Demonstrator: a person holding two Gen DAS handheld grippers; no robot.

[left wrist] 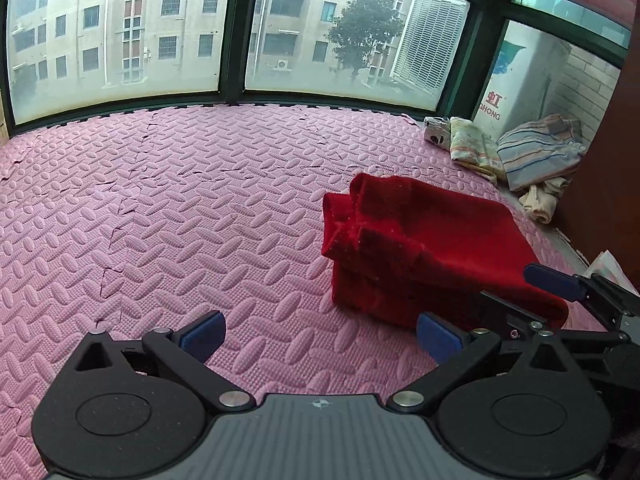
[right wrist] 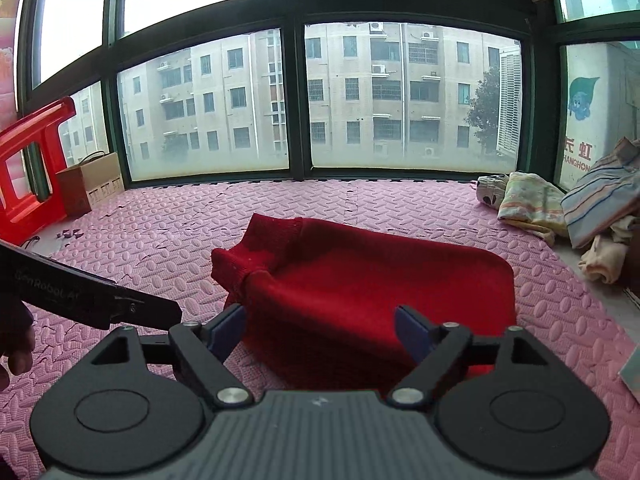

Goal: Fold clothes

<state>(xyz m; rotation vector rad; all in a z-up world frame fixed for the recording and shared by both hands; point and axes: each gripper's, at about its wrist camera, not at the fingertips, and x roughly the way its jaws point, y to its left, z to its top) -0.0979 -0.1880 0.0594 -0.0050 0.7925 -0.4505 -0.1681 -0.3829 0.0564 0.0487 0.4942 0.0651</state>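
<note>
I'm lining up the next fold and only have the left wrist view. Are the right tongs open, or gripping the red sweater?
Observer: The right tongs are open. The near edge of the red sweater shows between their fingers, and nothing is pinched.
Operator: Is anything sitting past the left side of my frame?
Observer: Yes, a red plastic stool stands at the far left, near the window.
Operator: Anything next to it?
Observer: A brown cardboard box sits against the window, just right of the stool.
</note>
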